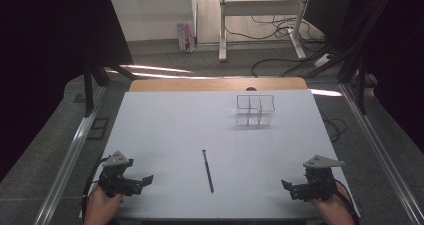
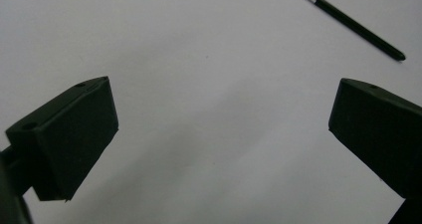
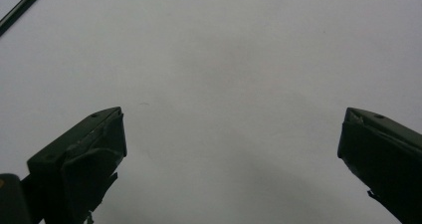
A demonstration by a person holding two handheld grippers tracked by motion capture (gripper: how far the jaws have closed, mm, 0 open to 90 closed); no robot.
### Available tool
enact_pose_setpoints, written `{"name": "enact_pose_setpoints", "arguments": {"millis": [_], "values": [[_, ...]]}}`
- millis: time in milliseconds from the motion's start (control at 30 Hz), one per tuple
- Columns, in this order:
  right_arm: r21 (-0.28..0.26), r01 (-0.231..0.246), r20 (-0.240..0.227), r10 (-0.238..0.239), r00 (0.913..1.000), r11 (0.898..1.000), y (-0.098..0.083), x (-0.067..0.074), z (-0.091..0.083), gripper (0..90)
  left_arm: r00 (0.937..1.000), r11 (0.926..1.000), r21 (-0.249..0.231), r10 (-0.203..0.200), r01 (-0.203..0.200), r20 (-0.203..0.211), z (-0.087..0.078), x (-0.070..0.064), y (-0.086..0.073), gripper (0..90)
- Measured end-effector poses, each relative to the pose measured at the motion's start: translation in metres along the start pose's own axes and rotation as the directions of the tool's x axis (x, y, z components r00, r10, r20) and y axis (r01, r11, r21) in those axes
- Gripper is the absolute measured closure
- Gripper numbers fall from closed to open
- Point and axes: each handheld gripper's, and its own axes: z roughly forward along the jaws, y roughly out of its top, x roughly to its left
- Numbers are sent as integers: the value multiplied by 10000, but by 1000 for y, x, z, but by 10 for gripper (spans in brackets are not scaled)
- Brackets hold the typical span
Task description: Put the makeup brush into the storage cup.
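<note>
Black pen [image 1: 207, 170] lies between gaping claws.

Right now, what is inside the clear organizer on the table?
The clear organizer appears empty: through its transparent walls the dividers and the white table show. Anything very small inside is too far away to tell.
</note>
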Motion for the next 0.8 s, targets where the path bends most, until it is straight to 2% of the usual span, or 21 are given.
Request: {"name": "enact_pose_setpoints", "arguments": {"millis": [100,267,500,800], "values": [[-64,60,-45,-60,10000,10000,0,0,1,0,9998,9998,198,-99,103,-186,0,-1,0,0],[-156,149,-43,-150,9999,9998,1,1,2,0,9988,9981,611,-24,55,-497,0,-3,2,0],[-383,214,-94,-217,9997,9990,3,2,2,0,9973,9974,697,207,-158,-703,-2,-10,11,0],[-350,325,-63,-327,9994,9989,5,2,3,0,9956,9962,860,237,-159,-905,1,-14,18,0]]}}
